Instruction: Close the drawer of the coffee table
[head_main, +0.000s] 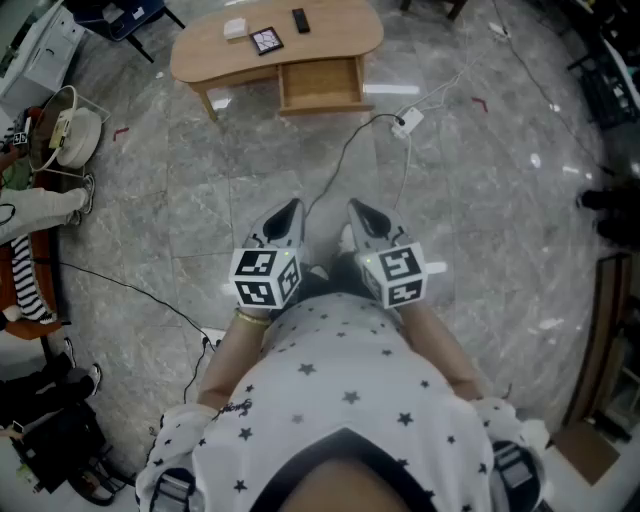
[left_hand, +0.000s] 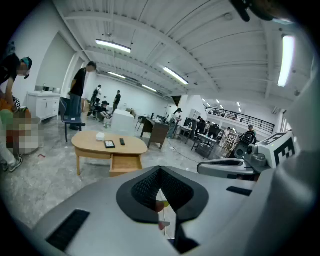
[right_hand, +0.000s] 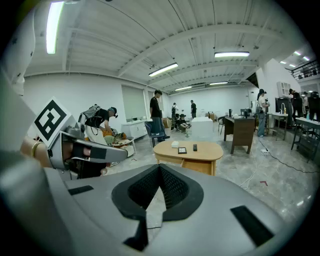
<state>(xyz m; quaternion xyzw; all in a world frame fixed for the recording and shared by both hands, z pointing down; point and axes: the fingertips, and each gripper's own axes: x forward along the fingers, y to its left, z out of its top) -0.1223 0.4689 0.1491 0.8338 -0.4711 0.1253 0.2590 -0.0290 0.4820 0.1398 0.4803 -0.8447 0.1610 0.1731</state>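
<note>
Close in front of the person, the left gripper and right gripper sit side by side, both clenched on nothing and pointing forward and a little down. A cable trails over the floor beyond them. Well apart, straight ahead on the far side, the drawer sticks out open from the near edge of the coffee table. It slides near-to-far, so closing means a push away. Neither gripper looks clearly nearer.
</note>
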